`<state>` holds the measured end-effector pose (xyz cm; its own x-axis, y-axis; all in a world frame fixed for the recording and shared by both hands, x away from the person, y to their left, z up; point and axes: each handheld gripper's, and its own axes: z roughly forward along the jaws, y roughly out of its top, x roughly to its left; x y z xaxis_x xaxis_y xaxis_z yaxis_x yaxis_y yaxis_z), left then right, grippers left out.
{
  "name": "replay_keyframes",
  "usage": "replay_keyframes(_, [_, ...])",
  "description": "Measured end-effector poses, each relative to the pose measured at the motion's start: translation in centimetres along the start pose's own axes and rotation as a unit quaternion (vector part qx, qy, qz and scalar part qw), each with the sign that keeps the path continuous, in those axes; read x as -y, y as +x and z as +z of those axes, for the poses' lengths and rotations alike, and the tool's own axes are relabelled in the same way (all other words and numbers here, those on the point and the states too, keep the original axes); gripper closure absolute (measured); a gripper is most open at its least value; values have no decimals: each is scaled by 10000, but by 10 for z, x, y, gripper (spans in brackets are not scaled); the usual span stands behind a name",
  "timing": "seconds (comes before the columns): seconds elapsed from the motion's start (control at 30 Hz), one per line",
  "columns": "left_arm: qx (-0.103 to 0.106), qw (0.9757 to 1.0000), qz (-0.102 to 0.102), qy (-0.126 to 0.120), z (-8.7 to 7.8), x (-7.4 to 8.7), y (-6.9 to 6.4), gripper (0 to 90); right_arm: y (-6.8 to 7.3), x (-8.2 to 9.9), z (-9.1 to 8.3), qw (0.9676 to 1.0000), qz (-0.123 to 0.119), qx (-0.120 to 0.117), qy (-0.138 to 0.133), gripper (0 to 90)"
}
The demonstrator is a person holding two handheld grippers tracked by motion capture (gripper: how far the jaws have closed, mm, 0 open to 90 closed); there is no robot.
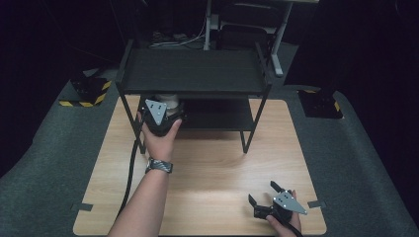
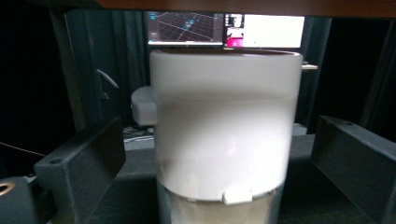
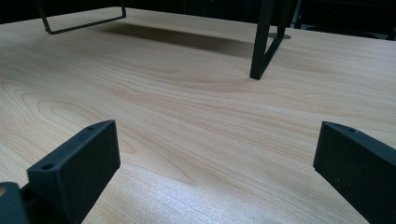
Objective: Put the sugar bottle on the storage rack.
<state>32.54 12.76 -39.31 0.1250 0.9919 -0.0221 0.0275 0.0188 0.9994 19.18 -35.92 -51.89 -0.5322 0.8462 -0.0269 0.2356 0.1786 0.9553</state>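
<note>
White jar (image 2: 224,135) looks rigid, smooth, likely slippery; left tongs (image 2: 224,163) spread beside its midwall, right tongs (image 3: 219,163) open, empty.

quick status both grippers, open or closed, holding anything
Left gripper: open, jaws either side of the white container at the lower shelf, not clamped on it.
Right gripper: open, holding nothing, low over the wooden table.

- My counter (image 1: 212,168) is light wood-grain, sitting on grey carpet (image 1: 44,163).
- A black two-tier shelf rack (image 1: 192,71) stands on the far half, thin legs right on the wood.
- A white cylindrical container (image 2: 224,126) sits on the rack's lower shelf, left side.
- Near half of the counter is bare wood.
</note>
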Motion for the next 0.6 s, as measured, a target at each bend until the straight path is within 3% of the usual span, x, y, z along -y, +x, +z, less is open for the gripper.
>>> replay_keyframes(0.07, [104, 9999, -39, -36, -3, 3, 5, 4, 0, 0, 0, 10000, -9, 1, 4, 2])
replay_keyframes(0.17, [61, 9999, -122, 22, -7, 3, 5, 4, 0, 0, 0, 10000, -11, 7, 10, 2])
replay_keyframes(0.6, [310, 9995, 43, -73, -43, 19, 13, 4, 1, -1, 1, 10000, -51, -2, 27, 2])
